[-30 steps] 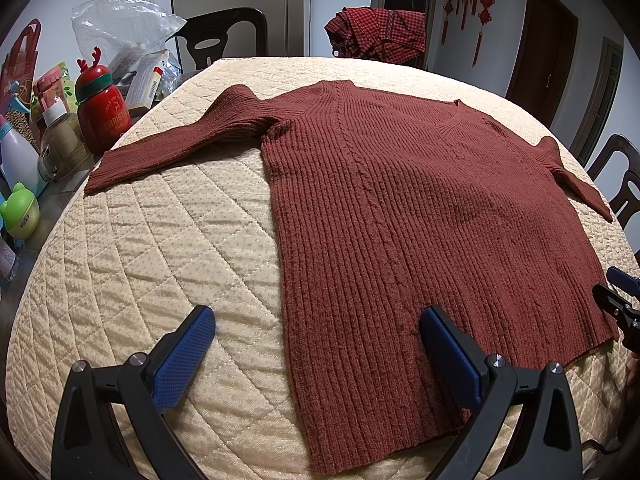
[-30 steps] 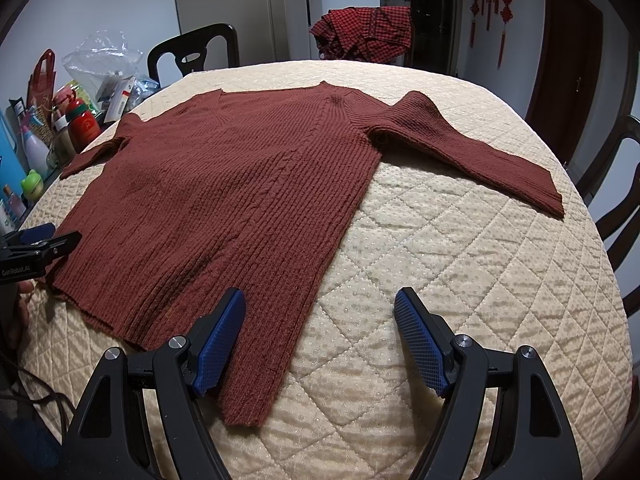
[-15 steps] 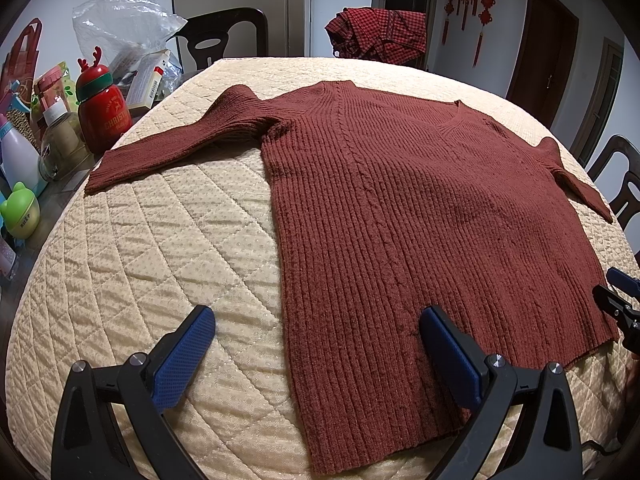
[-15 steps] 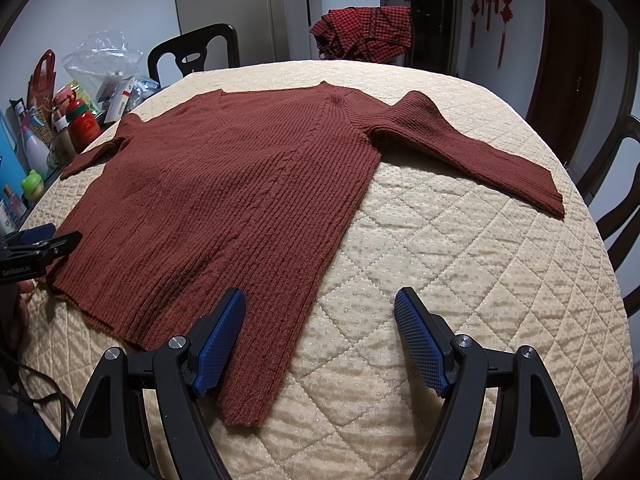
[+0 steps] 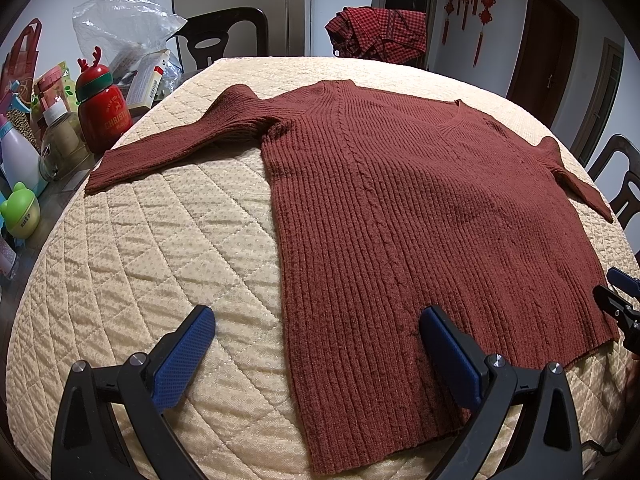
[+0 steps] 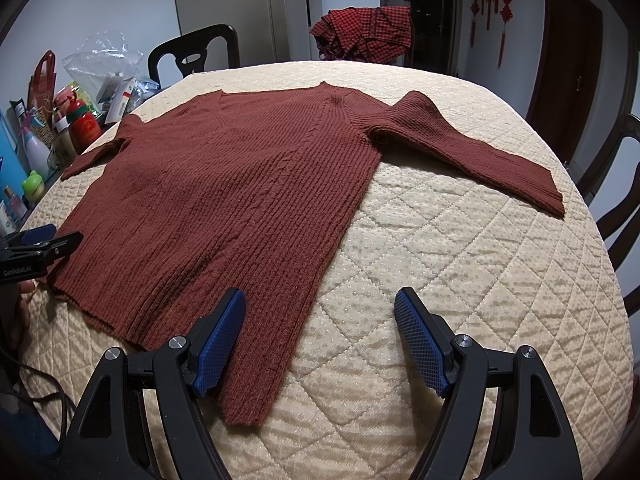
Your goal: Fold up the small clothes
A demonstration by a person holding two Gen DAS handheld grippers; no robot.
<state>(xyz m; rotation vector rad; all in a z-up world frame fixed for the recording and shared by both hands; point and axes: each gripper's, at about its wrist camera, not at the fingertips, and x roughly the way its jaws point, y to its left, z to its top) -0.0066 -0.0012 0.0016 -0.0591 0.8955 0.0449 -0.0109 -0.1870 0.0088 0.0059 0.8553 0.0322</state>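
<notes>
A rust-red ribbed sweater (image 5: 420, 216) lies flat and unfolded on the quilted surface (image 5: 160, 248). Both sleeves angle outward from the shoulders, the V-neck at the far end, the hem nearest the cameras.

Sweater (image 5: 420, 216): you have it lying flat on the quilted table cover (image 5: 168, 248), hem toward you, neckline away.
Sleeves: one stretches out to your left (image 5: 172, 148), the other to your right (image 6: 476, 152).
Left gripper (image 5: 316, 344): jaws wide apart over the sweater's near left corner.
Right gripper (image 6: 320, 320): jaws wide apart over its near right corner.
Bottles (image 5: 102, 108): crowded off the cover's left edge.
Checked cloth (image 5: 378, 34): draped behind the table's far edge.
</notes>
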